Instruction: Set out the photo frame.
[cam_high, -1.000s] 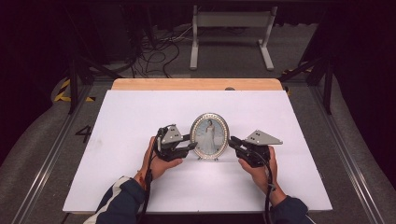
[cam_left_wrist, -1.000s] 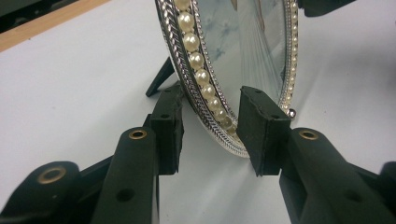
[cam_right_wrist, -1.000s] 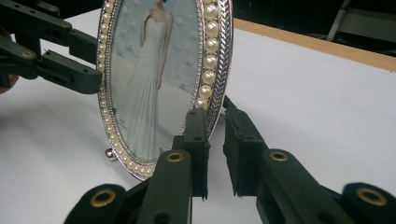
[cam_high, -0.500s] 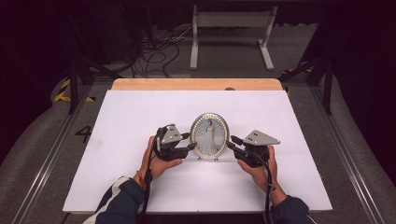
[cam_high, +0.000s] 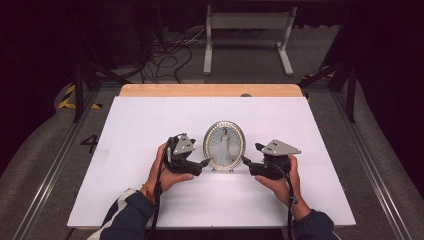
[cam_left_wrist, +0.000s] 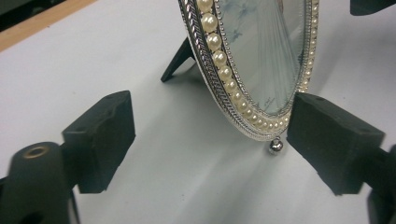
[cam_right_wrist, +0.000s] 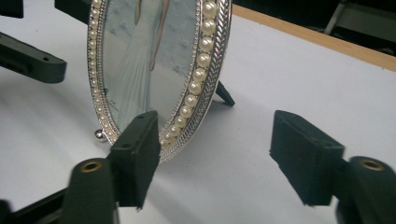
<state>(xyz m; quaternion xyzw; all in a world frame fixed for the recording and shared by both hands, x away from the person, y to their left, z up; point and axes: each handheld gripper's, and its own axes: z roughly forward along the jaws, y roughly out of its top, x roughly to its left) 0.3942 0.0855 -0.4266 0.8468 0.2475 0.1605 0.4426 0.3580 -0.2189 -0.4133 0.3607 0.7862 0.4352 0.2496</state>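
**Claws let go of pearl-rimmed frame**

The oval picture frame (cam_high: 224, 145) stood upright on its back strut near the middle of the white table (cam_high: 130, 120). The left claw (cam_high: 205, 163) and right claw (cam_high: 246, 161) flanked it, jaws just opened, released around its lower rim.
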